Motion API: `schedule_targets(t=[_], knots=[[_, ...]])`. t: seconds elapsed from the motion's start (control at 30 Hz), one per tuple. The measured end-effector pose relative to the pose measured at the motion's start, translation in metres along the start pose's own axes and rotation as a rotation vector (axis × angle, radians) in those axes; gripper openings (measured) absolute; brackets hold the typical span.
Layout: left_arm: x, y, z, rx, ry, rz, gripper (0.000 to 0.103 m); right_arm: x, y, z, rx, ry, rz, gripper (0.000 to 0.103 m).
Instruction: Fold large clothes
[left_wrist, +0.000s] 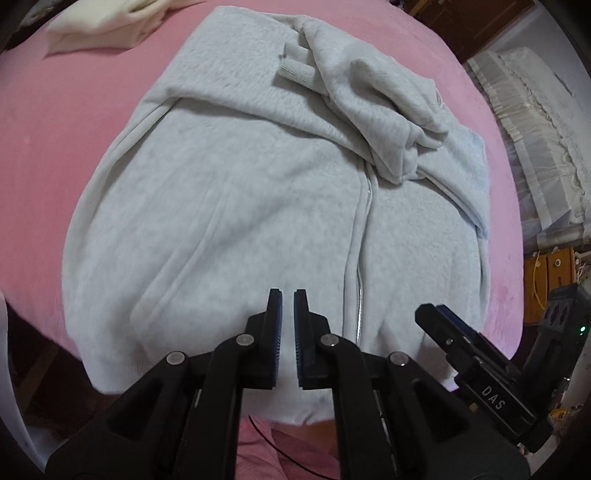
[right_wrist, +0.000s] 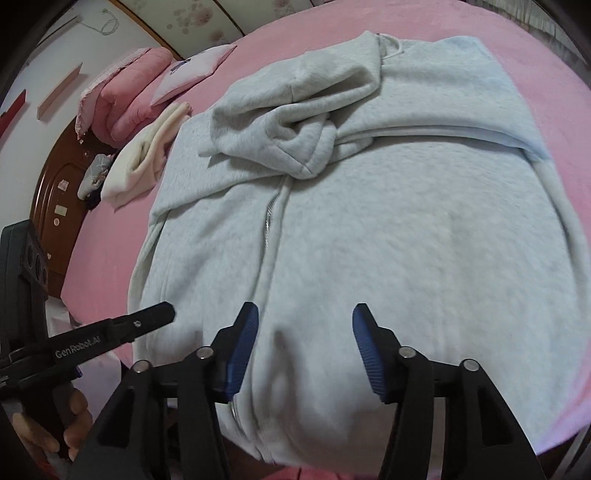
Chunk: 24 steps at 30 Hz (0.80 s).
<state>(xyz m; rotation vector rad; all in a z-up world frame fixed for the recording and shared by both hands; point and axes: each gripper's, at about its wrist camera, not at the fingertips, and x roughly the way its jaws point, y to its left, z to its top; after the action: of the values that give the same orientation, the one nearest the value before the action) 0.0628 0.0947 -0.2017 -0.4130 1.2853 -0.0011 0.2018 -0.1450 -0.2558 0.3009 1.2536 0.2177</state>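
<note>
Grey fleece hoodie (left_wrist: 236, 206) hem at pink bed (left_wrist: 44, 155) edge, left hand-held gripper (left_wrist: 288, 295) clenched seemingly empty, right hand-held gripper (right_wrist: 304, 310) released.

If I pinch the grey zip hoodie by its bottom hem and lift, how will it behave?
The hoodie will likely drape limply; its fleece already bunches in soft folds. The sleeves piled loosely on top would probably slide off. It looks thick, so fairly heavy.

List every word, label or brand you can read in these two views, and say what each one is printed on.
"DAS": white letters on the black body of the right tongs, seen from the left wrist view.
"GenRobot.AI": pale letters on the black side of the left tongs, seen from the right wrist view.
Stickers on the brown wooden headboard: too small and blurred to read.
Dark mark on the pale pillow: unreadable.
The grey zip hoodie shows no text.
</note>
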Motion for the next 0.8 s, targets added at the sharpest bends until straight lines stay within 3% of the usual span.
schedule_targets(t=[0.23,0.3,0.4,0.43,0.6,0.8], knots=[[-0.057,0.023,-0.046,-0.027,-0.069,0.053,0.005,-0.081,-0.054,-0.062,0.136,-0.024,-0.032,0.072],[-0.068,0.030,-0.054,-0.020,-0.059,0.064,0.013,-0.103,-0.076,-0.081,0.188,-0.036,-0.048,0.075],[-0.087,0.046,-0.066,-0.014,-0.065,0.099,0.051,-0.127,-0.106,-0.108,0.269,-0.049,-0.070,0.080],[-0.094,0.051,-0.071,-0.015,-0.076,0.116,0.053,-0.133,-0.117,-0.116,0.299,-0.052,-0.071,0.080],[-0.099,0.072,-0.084,-0.038,-0.038,0.148,0.054,-0.145,-0.157,-0.151,0.383,-0.033,-0.046,0.080],[-0.090,0.097,-0.093,-0.055,0.019,0.215,0.056,-0.112,-0.170,-0.155,0.396,-0.011,0.009,0.080]])
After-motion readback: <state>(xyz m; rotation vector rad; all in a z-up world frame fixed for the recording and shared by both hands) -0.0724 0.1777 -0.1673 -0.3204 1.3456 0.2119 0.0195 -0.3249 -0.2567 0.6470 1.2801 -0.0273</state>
